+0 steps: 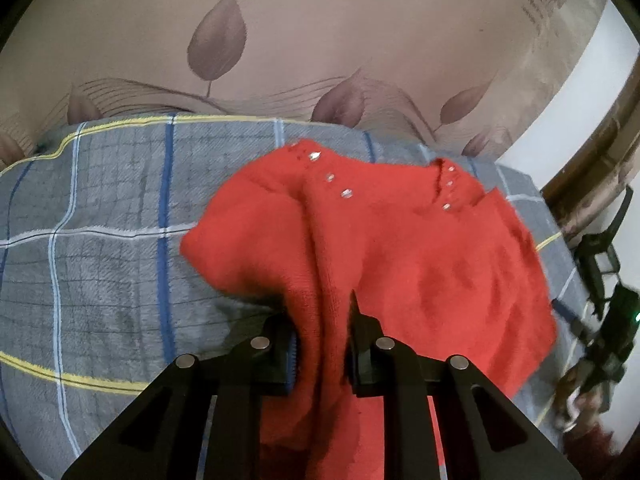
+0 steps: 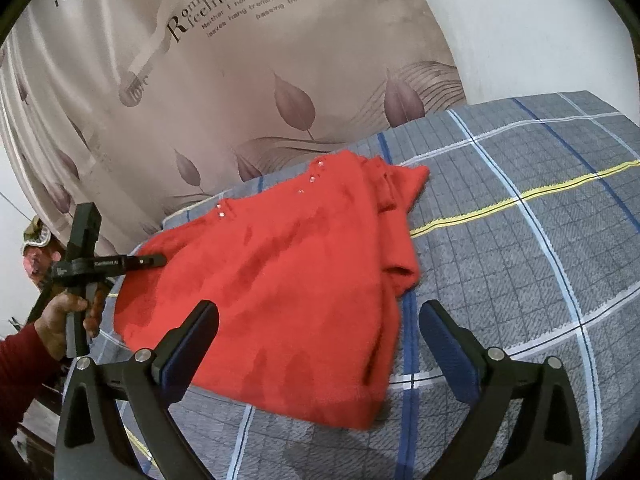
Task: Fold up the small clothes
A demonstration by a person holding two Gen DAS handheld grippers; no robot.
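Behind everything, a beige curtain (image 2: 224, 92) printed with mauve leaves and the words "Romantic Feelings". In front of it, a grey plaid blanket (image 2: 520, 280) with blue, white and yellow stripes, covering the bed.

On the blanket, near its curtain-side edge, a red knit sweater (image 2: 288, 280), fuzzy, partly folded. Long axis running from the neckline at the curtain side toward the cameras, hem end nearest. Neckline pointing away, trimmed with small clear rhinestones (image 1: 346, 193) in two short rows. One sleeve doubled over the body along the side, forming a thick ridge in the right wrist view. Hem region lifted and bunched in the left wrist view.

Left gripper (image 1: 320, 344): jaws pinching a gathered fold of the sweater near the hem, red cloth squeezed between the black fingers (image 1: 362, 340) and spilling below them.

Right gripper (image 2: 318, 344): jaws spread wide, blue-padded fingers (image 2: 444, 344) hovering over the sweater's near edge, nothing between them. Whether the pads touch the cloth, cannot tell.
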